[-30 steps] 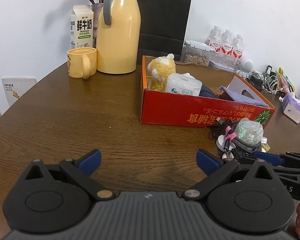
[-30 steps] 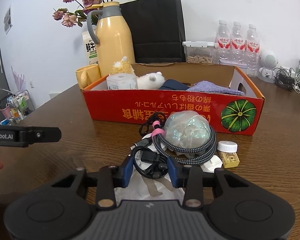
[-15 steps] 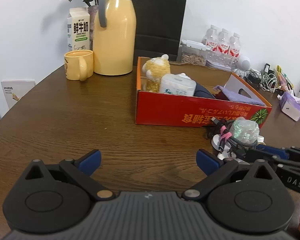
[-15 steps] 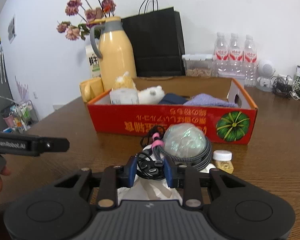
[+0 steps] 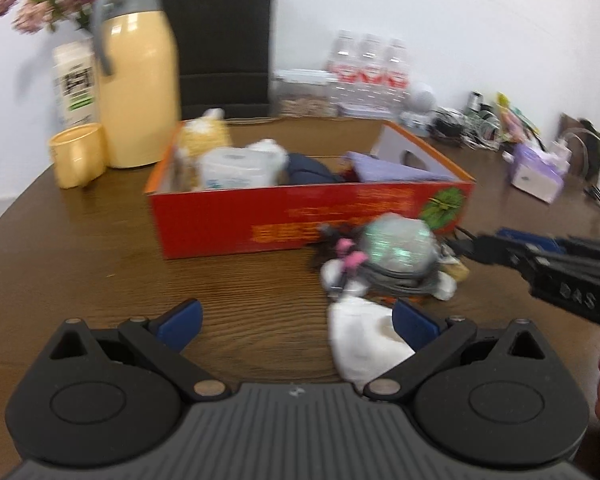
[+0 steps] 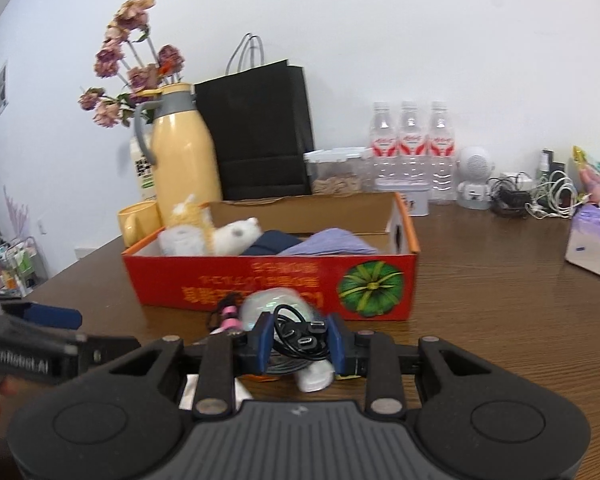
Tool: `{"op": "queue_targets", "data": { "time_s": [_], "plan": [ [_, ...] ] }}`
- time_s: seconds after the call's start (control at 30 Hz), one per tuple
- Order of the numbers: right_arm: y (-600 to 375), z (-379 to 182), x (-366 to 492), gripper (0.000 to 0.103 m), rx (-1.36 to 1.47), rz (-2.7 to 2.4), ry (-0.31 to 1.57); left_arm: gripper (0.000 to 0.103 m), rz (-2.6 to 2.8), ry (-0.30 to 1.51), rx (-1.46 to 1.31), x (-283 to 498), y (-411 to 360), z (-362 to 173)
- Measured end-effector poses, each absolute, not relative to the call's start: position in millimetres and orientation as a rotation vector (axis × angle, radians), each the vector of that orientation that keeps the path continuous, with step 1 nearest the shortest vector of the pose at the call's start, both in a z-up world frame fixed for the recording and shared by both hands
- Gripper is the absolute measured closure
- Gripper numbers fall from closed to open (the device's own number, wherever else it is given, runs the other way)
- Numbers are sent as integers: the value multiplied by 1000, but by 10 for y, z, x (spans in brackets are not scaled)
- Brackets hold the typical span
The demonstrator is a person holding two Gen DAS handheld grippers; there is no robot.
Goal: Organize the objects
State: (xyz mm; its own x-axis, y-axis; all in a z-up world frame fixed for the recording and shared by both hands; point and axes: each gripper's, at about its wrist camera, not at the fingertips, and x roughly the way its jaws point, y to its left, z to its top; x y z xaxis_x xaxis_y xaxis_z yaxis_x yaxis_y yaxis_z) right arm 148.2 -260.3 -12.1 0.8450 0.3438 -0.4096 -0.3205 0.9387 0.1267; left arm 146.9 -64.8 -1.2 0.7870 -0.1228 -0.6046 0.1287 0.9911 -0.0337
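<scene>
Blue-padded fingers (image 6: 337, 344) of the right gripper (image 6: 300, 344) are clamped on a black cable coil (image 6: 300, 338), its plugs showing between the pads, near the front of the bench (image 6: 500, 300). They have just been closing, and the coil sits between them. Whether the coil is already clear of the pile below is hard to judge, as that part of the view is blurred.

The left gripper (image 5: 296, 316) hovers low over the bench with its fingers wide apart and nothing between them; a white tissue (image 5: 364, 340) lies just beside its right finger.

Several things already sit in the red box (image 6: 272, 276) at mid-bench: a yellow plush toy (image 6: 190, 216), a white plush toy (image 6: 236, 236), a pack of wipes (image 5: 236, 168), a dark blue pouch (image 6: 272, 242) and a purple cloth (image 6: 332, 244).

Still outside, close against the box's near wall, is a small pile: an iridescent ball (image 5: 398, 244) wrapped in a braided grey cable (image 5: 396, 280) with pink ties (image 5: 350, 252), plus the tissue.

The task looks roughly half done; the coil, ball, braided cable and tissue probably remain to go into the box, whose right part has room.
</scene>
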Motion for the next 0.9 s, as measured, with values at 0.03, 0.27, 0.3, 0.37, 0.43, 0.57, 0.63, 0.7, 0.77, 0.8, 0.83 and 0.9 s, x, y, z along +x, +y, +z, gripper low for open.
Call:
{"op": "queue_targets", "data": {
  "time_s": [0.03,0.27,0.3,0.37,0.43,0.57,0.63,0.7,0.77,0.8,0.83,0.9],
  "plan": [
    [-2636,-121,1497,75,56,347,439,0,-149,652,22,1475,-720,-29],
    [-2745,-123,1557,75,63,365,419,42,-236,700,55,1584,-1063,-163],
    [-2734,-128,1556,75,65,369,418,45,-249,707,51,1601,-1087,-182],
    [-2734,-150,1562,75,69,378,418,55,-265,720,44,1629,-1129,-217],
    [-2733,-171,1562,75,73,382,419,61,-269,734,44,1661,-1157,-254],
    [-2740,-192,1559,75,82,390,417,85,-295,747,28,1689,-1144,-288],
    [-2736,-204,1557,75,82,392,418,93,-300,738,24,1683,-1130,-278],
    [-2727,-215,1555,75,78,393,419,96,-309,735,16,1679,-1111,-268],
    [-2712,-214,1547,75,73,396,418,97,-318,724,9,1656,-1091,-249],
    [-2707,-214,1543,75,72,396,416,97,-320,717,9,1645,-1088,-230],
    [-2703,-213,1538,75,70,396,415,97,-326,710,5,1633,-1080,-209],
    [-2696,-207,1531,75,66,396,412,97,-329,690,-4,1605,-1058,-151]
  ]
}}
